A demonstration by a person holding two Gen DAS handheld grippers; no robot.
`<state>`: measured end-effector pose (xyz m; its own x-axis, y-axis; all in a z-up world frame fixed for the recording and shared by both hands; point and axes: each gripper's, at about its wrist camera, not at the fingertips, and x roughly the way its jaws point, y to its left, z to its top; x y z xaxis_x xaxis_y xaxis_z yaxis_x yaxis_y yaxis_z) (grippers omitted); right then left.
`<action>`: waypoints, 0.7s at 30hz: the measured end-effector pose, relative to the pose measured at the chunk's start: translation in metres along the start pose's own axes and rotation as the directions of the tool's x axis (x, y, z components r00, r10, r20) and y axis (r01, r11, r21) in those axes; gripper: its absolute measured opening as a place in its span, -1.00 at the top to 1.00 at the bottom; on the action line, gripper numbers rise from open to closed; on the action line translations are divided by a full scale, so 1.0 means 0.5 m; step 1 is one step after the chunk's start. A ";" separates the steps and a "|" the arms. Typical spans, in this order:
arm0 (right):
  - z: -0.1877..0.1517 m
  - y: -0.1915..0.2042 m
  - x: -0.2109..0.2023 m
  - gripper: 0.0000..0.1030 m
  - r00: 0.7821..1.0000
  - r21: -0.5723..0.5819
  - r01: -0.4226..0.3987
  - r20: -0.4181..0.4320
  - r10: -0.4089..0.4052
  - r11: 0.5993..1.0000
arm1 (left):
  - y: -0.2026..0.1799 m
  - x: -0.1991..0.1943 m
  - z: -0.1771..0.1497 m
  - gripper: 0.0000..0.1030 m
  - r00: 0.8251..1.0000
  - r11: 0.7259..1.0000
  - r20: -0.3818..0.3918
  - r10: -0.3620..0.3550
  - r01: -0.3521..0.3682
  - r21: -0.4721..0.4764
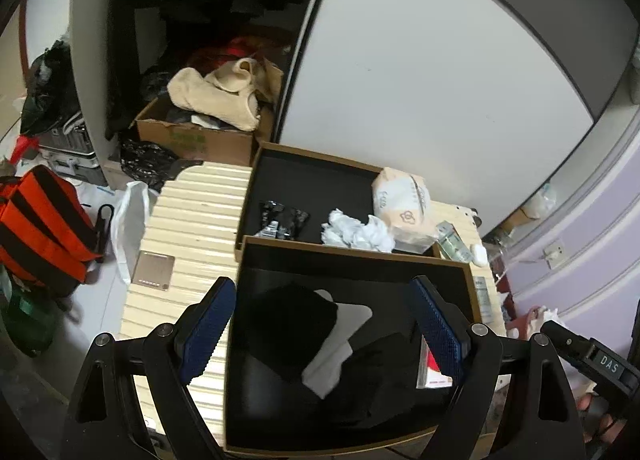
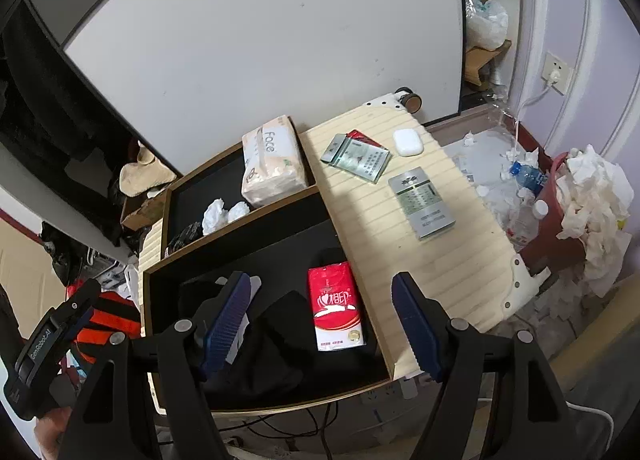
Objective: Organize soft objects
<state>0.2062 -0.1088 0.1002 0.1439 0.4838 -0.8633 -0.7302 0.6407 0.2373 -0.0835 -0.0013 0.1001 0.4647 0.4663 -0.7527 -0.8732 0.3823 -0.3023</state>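
Note:
Two black-lined trays lie on a cream suitcase. The near tray (image 1: 468, 292) (image 2: 160, 280) holds black socks (image 1: 292, 324) (image 2: 280, 336) with white cards and a red tissue pack (image 2: 338, 308) (image 1: 434, 370). The far tray (image 1: 256, 168) (image 2: 172, 204) holds a "Face" tissue pack (image 1: 404, 206) (image 2: 272, 162), crumpled white tissues (image 1: 356, 230) (image 2: 224, 214) and a black packet (image 1: 282, 218). My left gripper (image 1: 324, 324) is open and empty above the near tray. My right gripper (image 2: 320, 324) is open and empty over the red pack.
The cream suitcase (image 2: 420, 244) also carries cigarette packs (image 2: 420, 202), a white earbud case (image 2: 407, 142) and a square compact (image 1: 154, 270). A bin of tissues (image 2: 588, 212) stands right. A cardboard box with a beige garment (image 1: 216, 96) and an orange bag (image 1: 44, 228) stand left.

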 end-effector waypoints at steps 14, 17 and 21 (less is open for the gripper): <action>-0.002 0.009 -0.001 -0.39 1.000 -0.007 -0.007 -0.003 0.007 1.000 | -0.013 -0.021 0.002 -0.68 0.998 0.999 0.058 0.006 -0.009 0.051; -0.002 0.009 -0.002 -0.39 1.000 -0.007 -0.012 -0.001 0.012 1.000 | -0.016 -0.022 0.003 -0.68 0.998 0.998 0.067 0.008 -0.011 0.056; -0.003 0.009 0.001 -0.39 1.000 -0.011 -0.007 -0.001 0.007 1.000 | -0.016 -0.026 0.002 -0.68 0.997 0.998 0.077 0.007 -0.012 0.058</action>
<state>0.2021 -0.1067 0.1003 0.1380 0.4876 -0.8621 -0.7386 0.6306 0.2384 -0.0824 -0.0096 0.1132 0.4682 0.5292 -0.7077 -0.8686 0.4226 -0.2587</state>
